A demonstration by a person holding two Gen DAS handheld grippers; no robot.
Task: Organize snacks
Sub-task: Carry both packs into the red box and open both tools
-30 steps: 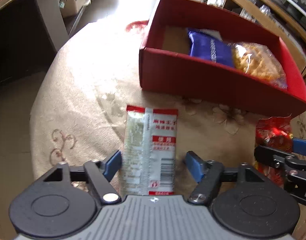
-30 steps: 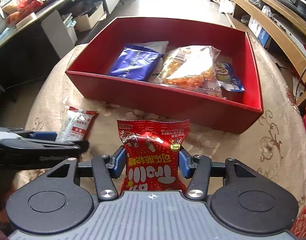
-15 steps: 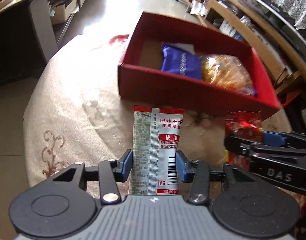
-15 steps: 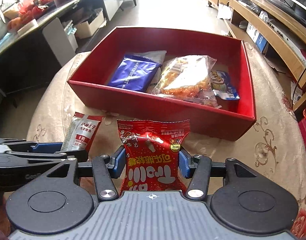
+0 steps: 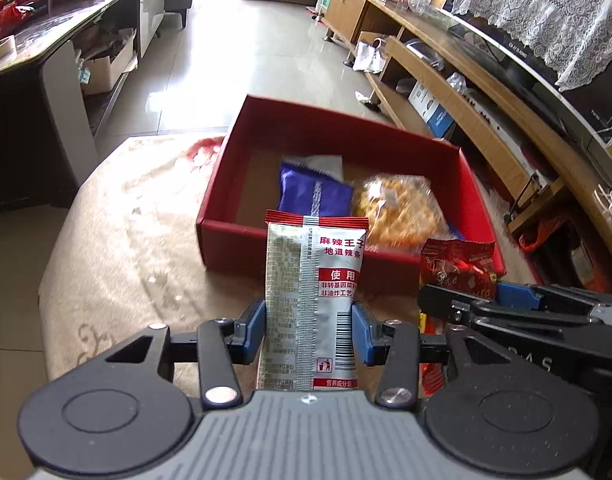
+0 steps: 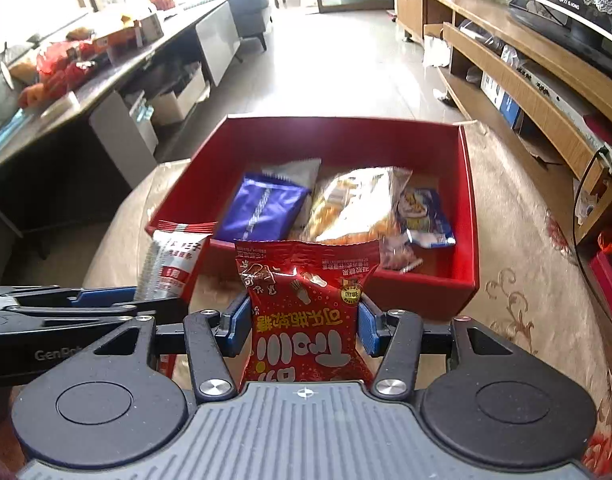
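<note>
Both packets are up off the beige patterned tablecloth (image 5: 118, 216) now. Risk here: thin foil is slippery, so a quick swing could let one slide out, or its bottom edge could catch the near wall of the red cardboard box (image 6: 425, 292). The left gripper (image 5: 307, 330) is clamped on the silver-and-red sachet (image 5: 311, 292), pads on its side edges; the right gripper (image 6: 304, 328) pinches the shiny red snack bag (image 6: 306, 304) — both standing upright between the jaws, short of the box.

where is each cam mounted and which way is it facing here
Left wrist: sits on the left hand-held gripper, looking forward and down over its silver snack packet at the red box; the right hand-held gripper shows at right.
Right wrist: sits on the right hand-held gripper, facing the box over its red candy bag; the left one shows at left.
Shared: box, both packets, table.
</note>
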